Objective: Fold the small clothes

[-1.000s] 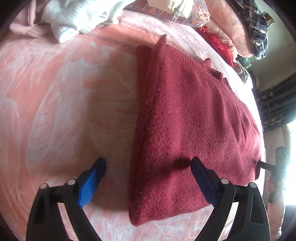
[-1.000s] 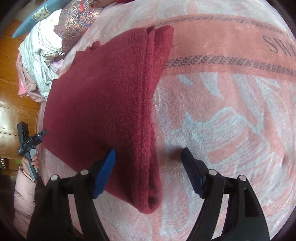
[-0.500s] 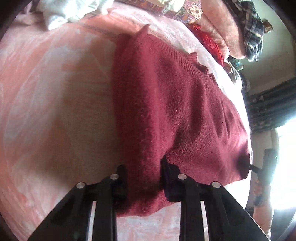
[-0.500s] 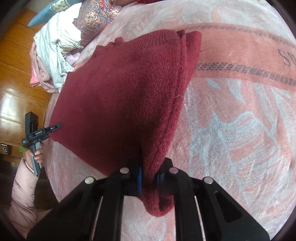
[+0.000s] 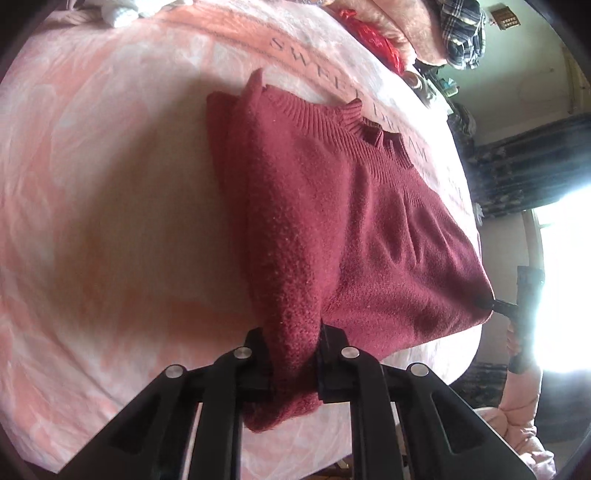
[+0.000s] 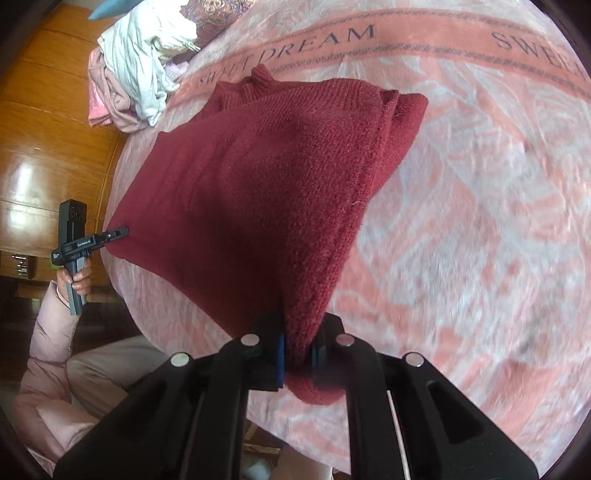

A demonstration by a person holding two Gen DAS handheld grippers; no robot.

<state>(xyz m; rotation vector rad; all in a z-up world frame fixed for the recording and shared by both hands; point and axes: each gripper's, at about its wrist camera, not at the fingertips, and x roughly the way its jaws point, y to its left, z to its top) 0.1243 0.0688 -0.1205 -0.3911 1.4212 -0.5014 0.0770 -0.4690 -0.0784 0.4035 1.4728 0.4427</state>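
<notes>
— Both grippers, spread wide over the sweater's near corners a second ago, have closed on them. What does the left gripper [image 5: 293, 354] look like?

— Its jaws are pressed together on the near left corner of the red sweater [image 5: 332, 229], pinching a thick folded edge. A knot of knit hangs below the fingers [image 5: 332, 354]. Earlier that edge lay flat on the blanket; it is raised off it.

— And the right gripper [image 6: 297, 354]?

— Same story: it pinches the sweater [image 6: 251, 206] at the near right corner, with blue pads showing on either side of the fabric. The cloth slopes up from the far hem to both grips, like a tent.

— Where is the sweater on the blanket [image 6: 461, 229]?

— Its far part lies on the blanket; lettering on the pink band [image 6: 321, 40] now shows just beyond the ribbed edge. Earlier that lettering was mostly out of the left view.

— Anything else near the sweater?

— A pile of pale clothes [image 6: 144, 62] sits beyond the sweater's far left corner, at the blanket's edge. From the right view, the left gripper [image 6: 118, 233] shows at the sweater's left corner, held by a hand [image 6: 79, 277] with a pink sleeve [image 6: 51, 332]. Plaid cloth [image 5: 461, 29] lies well beyond the sweater, off to the right.
</notes>
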